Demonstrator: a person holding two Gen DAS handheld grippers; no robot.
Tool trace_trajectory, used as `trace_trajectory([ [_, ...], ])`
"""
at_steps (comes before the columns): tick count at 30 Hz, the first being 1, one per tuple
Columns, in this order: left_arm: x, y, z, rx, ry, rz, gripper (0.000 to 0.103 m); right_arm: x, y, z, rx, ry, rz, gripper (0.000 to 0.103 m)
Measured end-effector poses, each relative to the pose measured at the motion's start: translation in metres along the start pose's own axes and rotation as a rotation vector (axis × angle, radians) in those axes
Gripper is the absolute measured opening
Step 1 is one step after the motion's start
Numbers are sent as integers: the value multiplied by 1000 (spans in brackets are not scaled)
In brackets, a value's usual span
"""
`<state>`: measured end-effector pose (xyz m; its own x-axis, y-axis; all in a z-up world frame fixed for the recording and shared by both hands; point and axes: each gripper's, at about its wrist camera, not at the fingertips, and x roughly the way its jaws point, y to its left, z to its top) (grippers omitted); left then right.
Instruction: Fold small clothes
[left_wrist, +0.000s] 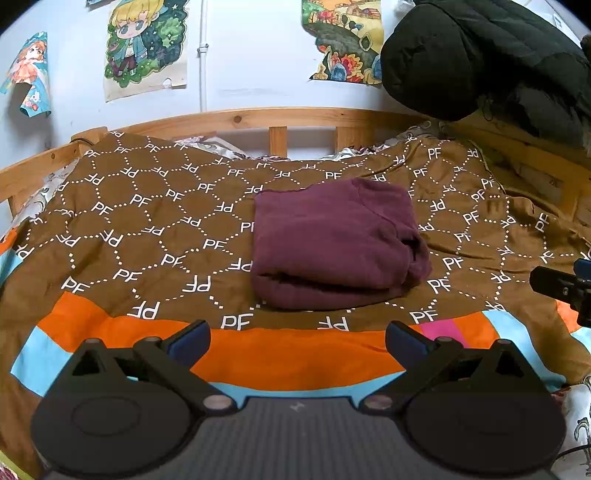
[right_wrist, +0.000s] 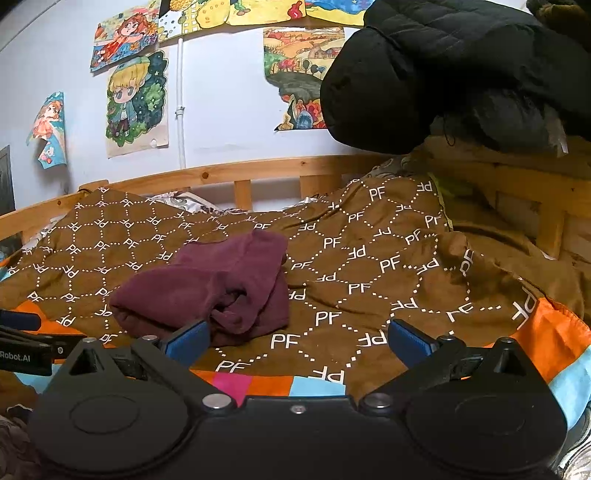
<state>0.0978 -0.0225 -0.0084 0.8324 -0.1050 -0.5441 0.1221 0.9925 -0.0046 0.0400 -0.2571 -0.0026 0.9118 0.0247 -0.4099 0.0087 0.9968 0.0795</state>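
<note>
A small maroon garment (left_wrist: 332, 243) lies folded into a thick rectangle on the brown "PF" patterned blanket (left_wrist: 147, 229). It also shows in the right wrist view (right_wrist: 207, 284), to the left, with a bunched end facing me. My left gripper (left_wrist: 297, 338) is open and empty, a short way in front of the garment. My right gripper (right_wrist: 297, 338) is open and empty, just right of and in front of the garment; its left fingertip (right_wrist: 188, 338) is close to the bunched end. The right gripper's tip shows at the right edge of the left wrist view (left_wrist: 565, 286).
The blanket covers a bed with a wooden rail (left_wrist: 258, 118) along the far side. A black padded jacket (left_wrist: 480, 55) hangs at the upper right. Posters (left_wrist: 144, 44) are on the wall. The blanket has an orange and blue border (left_wrist: 295, 354) near me.
</note>
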Motion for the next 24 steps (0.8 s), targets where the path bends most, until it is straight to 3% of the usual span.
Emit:
trace_trajectory([
  [24,0,0,0,6,3,6,103,0,0,-1,3,7,-17,102],
])
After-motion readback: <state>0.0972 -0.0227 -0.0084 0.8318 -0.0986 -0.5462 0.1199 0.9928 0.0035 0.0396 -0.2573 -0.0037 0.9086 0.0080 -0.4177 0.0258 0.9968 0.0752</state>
